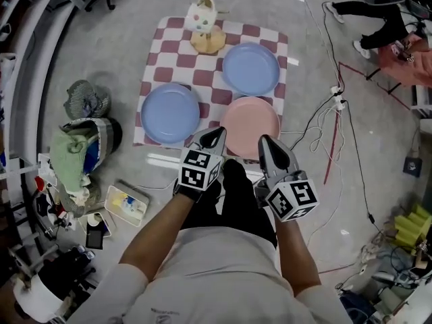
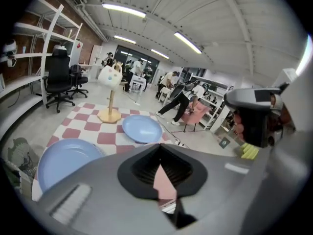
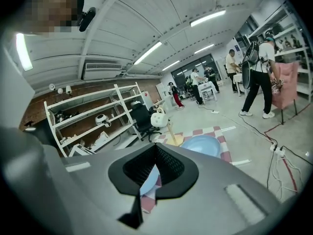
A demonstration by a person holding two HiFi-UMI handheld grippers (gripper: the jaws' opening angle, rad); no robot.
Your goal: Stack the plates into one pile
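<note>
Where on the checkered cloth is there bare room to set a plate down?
The widest bare patch of the checkered cloth is its far left corner, bordered by the wooden stand and the left blue plate. The right side is crowded: far blue plate and pink plate nearly touch.

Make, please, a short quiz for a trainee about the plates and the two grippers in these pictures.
1. How many plates lie on the checkered cloth, and of which colours?
2. True or false: the pink plate is stacked on top of a blue one.
3. The left gripper and the right gripper are:
A) shut, with nothing held
B) each shut on a plate
C) resting flat on the cloth

Key
1. Three: the left blue plate, the far blue plate and the pink plate.
2. False: each plate lies on the cloth by itself, and none is stacked.
3. A
</note>
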